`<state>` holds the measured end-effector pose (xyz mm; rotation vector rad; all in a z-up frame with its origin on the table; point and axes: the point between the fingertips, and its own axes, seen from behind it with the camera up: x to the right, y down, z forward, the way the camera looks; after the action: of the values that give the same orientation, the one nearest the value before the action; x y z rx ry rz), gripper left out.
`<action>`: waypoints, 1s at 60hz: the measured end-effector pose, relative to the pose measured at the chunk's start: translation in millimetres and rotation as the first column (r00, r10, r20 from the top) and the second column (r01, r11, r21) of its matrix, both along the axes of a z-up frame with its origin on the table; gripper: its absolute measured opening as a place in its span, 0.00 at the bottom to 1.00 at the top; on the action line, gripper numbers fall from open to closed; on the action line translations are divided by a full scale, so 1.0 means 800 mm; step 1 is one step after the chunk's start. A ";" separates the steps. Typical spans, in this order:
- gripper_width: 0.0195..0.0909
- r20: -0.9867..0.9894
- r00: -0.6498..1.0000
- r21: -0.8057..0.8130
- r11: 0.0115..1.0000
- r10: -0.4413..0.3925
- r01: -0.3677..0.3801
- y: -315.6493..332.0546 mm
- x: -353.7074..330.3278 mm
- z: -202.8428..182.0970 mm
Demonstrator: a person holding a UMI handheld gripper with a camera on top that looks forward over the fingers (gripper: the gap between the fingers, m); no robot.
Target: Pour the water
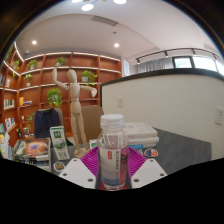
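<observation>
Two fingers of the gripper (113, 166) are clamping the water bottle (113, 150) upright between their pads, lifting it clear above the desk (185, 150) so nothing spills before tipping.

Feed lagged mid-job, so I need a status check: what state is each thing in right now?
Water bottle: upright, cap on, held between the fingers.
Gripper: shut on the bottle, pink pads against its sides.
Wooden mannequin: standing upright, arms out.
Green carton: upright on the table.
Folded towels: stacked behind the bottle.
</observation>
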<state>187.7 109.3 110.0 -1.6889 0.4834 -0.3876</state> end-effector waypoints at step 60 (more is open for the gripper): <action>0.96 -0.055 0.968 -0.121 0.961 0.245 -0.250 -0.268 -0.185 0.061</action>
<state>39.8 -105.2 158.7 -1.8580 0.2749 -0.2059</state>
